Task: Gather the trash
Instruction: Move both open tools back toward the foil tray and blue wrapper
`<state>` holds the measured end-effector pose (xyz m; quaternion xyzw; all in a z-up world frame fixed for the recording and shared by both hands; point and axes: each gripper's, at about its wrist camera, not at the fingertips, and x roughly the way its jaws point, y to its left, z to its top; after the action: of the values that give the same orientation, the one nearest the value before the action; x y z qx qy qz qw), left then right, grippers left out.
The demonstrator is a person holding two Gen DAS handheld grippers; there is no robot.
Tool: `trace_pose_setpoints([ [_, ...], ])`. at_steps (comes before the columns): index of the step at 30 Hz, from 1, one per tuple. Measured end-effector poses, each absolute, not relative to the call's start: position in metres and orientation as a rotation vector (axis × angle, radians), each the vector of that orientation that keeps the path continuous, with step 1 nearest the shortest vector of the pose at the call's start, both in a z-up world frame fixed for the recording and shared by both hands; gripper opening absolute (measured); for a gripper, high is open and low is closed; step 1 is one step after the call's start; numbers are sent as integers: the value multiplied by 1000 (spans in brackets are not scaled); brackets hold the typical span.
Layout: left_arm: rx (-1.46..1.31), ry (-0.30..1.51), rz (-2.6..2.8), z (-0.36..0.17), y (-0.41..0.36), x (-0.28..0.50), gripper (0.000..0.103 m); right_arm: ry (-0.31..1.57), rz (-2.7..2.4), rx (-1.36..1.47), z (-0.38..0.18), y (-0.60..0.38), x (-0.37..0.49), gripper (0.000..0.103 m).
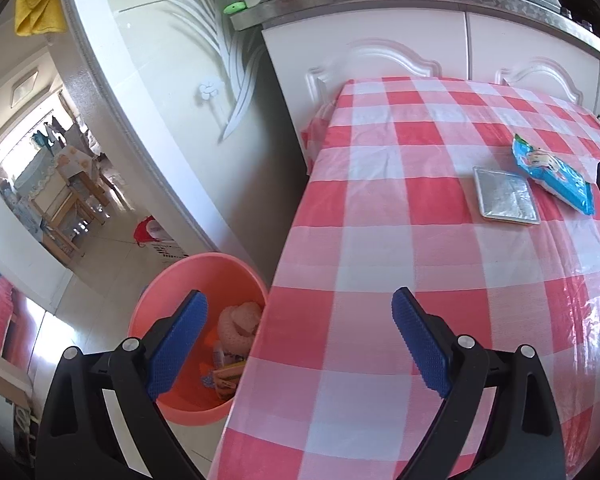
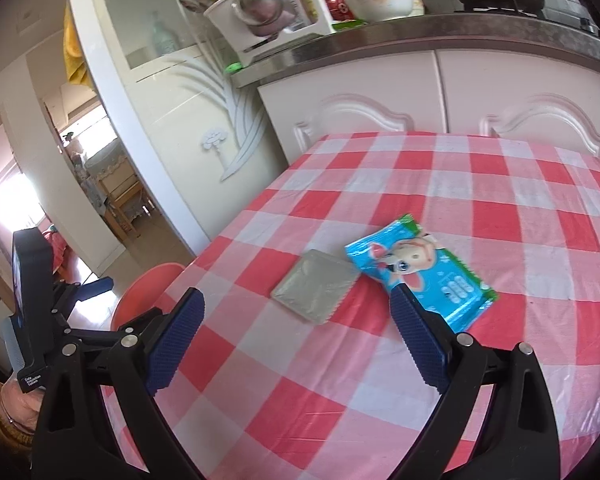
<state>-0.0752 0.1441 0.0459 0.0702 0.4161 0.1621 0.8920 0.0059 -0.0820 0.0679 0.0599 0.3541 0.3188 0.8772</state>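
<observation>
A silver foil packet [image 2: 316, 291] [image 1: 505, 197] lies flat on the red-and-white checked tablecloth [image 2: 420, 184]. Touching its right corner is a blue snack wrapper [image 2: 424, 268] [image 1: 553, 173] with a cartoon animal. My right gripper [image 2: 296, 312] stands open just short of both, its right fingertip over the wrapper's near edge. My left gripper [image 1: 300, 312] is open and empty at the table's left edge, its left finger over a pink bin [image 1: 188, 304] on the floor. The bin holds crumpled paper and small wrappers. The left gripper's body [image 2: 32, 308] shows in the right wrist view.
White cabinet doors [image 2: 440, 96] stand behind the table under a cluttered counter [image 2: 340, 40] with bowls, a pot and utensils. A glass door [image 1: 172, 64] stands at the left, with a doorway and wooden furniture [image 1: 64, 208] beyond.
</observation>
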Motion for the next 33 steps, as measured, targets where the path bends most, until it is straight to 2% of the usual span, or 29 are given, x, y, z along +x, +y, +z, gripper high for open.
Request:
trace_pose_setpoints([
  [8, 98, 868, 236, 51, 121, -69, 93, 743, 532, 161, 64, -128, 31, 94],
  [13, -53, 903, 96, 53, 112, -64, 93, 797, 474, 126, 52, -142, 50, 94],
  [33, -134, 955, -19, 42, 93, -40, 93, 887, 463, -221, 23, -92, 84, 94],
])
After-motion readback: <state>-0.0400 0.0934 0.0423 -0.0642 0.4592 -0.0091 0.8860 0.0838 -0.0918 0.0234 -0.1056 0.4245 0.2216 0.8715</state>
